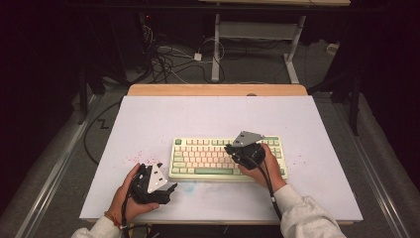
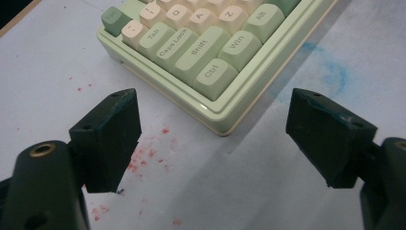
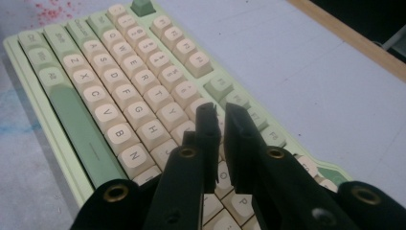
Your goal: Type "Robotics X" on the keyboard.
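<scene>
Keys under the right gripper [image 3: 219, 117] are partly hidden by its black jaws, which stand nearly closed with a thin gap and nothing between them, poised over the right half of the keyboard [image 1: 208, 157]. That green and cream keyboard lies mid-table, toward the near edge. The left gripper [image 2: 213, 139] rests open and empty beside the keyboard's near left corner. Red specks [image 2: 143, 155] and a blue smear [image 2: 335, 72] stain the white table [image 1: 208, 116].
</scene>
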A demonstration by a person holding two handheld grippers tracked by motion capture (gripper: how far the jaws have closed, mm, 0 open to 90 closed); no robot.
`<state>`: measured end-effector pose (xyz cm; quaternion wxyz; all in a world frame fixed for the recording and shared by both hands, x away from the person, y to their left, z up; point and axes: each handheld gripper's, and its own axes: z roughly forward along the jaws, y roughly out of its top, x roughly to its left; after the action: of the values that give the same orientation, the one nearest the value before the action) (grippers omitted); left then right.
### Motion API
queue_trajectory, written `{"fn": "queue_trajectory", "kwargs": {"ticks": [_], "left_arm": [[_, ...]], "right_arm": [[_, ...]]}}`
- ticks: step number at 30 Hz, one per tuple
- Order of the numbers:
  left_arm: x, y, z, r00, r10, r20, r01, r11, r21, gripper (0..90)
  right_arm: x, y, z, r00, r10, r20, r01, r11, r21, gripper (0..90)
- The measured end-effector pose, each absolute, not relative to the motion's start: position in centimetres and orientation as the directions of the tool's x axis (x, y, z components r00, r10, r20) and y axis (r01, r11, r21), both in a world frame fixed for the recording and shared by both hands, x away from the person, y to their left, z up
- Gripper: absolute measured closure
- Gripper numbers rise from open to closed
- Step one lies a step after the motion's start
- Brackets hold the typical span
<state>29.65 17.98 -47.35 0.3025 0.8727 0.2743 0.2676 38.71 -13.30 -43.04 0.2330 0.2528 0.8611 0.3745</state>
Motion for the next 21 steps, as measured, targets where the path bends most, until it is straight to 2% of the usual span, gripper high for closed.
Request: {"fn": "queue_trajectory", "kwargs": {"ticks": [4,9,16,21], "left_arm": [[29.7,18.0,-47.4,0.706,0.642,0.298,0.319,-0.665,0.676,18.3],[29.8,18.0,-47.4,0.711,0.639,0.293,0.322,-0.667,0.672,18.3],[29.8,17.9,-47.4,0.713,0.636,0.296,0.322,-0.671,0.668,18.3],[29.9,18.0,-47.4,0.712,0.637,0.295,0.323,-0.671,0.668,18.3]], "right_arm": [[38.3,-14.0,-42.4,-0.758,0.619,-0.207,0.248,0.567,0.786,75.9],[37.7,-14.8,-41.7,-0.735,0.643,-0.217,0.224,0.532,0.816,56.6],[37.1,-15.7,-41.1,-0.703,0.673,-0.228,0.198,0.494,0.847,34.4],[36.8,-16.0,-40.9,-0.682,0.692,-0.237,0.197,0.486,0.852,26.6]]}}
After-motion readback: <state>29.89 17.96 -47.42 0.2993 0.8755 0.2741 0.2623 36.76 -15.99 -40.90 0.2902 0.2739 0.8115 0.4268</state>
